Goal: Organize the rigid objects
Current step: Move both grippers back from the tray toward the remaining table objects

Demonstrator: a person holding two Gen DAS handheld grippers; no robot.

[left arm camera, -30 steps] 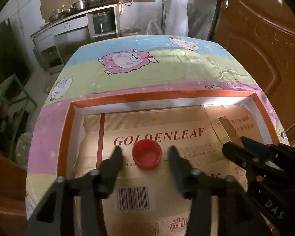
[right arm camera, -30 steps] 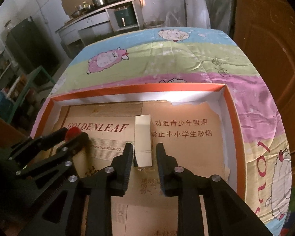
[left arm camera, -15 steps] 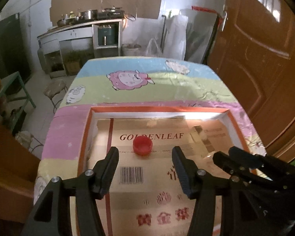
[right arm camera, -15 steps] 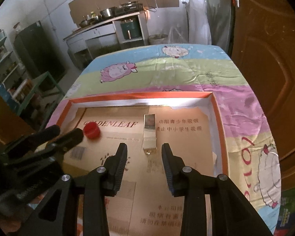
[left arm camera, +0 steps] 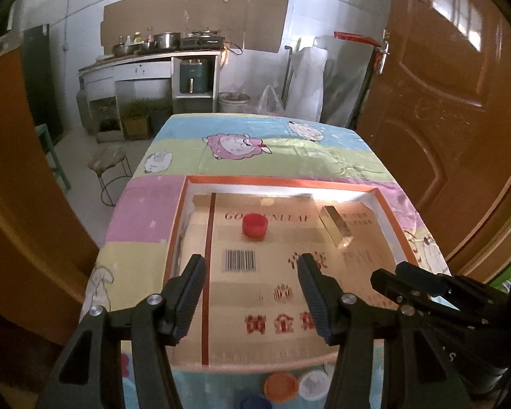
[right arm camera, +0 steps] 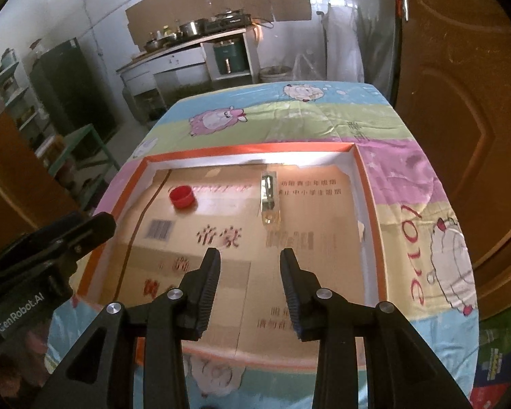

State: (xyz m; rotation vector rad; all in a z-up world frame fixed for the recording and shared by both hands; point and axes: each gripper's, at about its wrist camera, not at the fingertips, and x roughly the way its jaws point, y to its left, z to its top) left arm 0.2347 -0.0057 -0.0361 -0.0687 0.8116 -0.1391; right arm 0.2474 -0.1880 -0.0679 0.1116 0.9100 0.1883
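Note:
A red bottle cap [left arm camera: 254,225] [right arm camera: 182,196] lies on the cardboard lining of an orange-rimmed tray [left arm camera: 282,181] [right arm camera: 248,148]. To its right in the tray lies a small shiny gold box [left arm camera: 335,226] [right arm camera: 269,197]. My left gripper [left arm camera: 251,260] is open and empty, held above the tray's near half, well short of the cap. My right gripper [right arm camera: 250,254] is also open with nothing between its fingers, and the gold box lies beyond its tips. Each gripper shows at the edge of the other's view: the right gripper [left arm camera: 391,272] and the left gripper [right arm camera: 98,225].
The tray sits on a table with a sheep-print cloth [left arm camera: 242,143]. An orange cap [left arm camera: 281,385], a white cap [left arm camera: 313,384] and a blue cap [left arm camera: 255,402] lie at the table's near edge. A brown door [left arm camera: 443,102] stands close on the right, and a stool [left arm camera: 107,156] at the left.
Both grippers have drawn back and upward from the tray. The left has left the red cap behind. The right has opened off the gold box, which stays lying in the tray.

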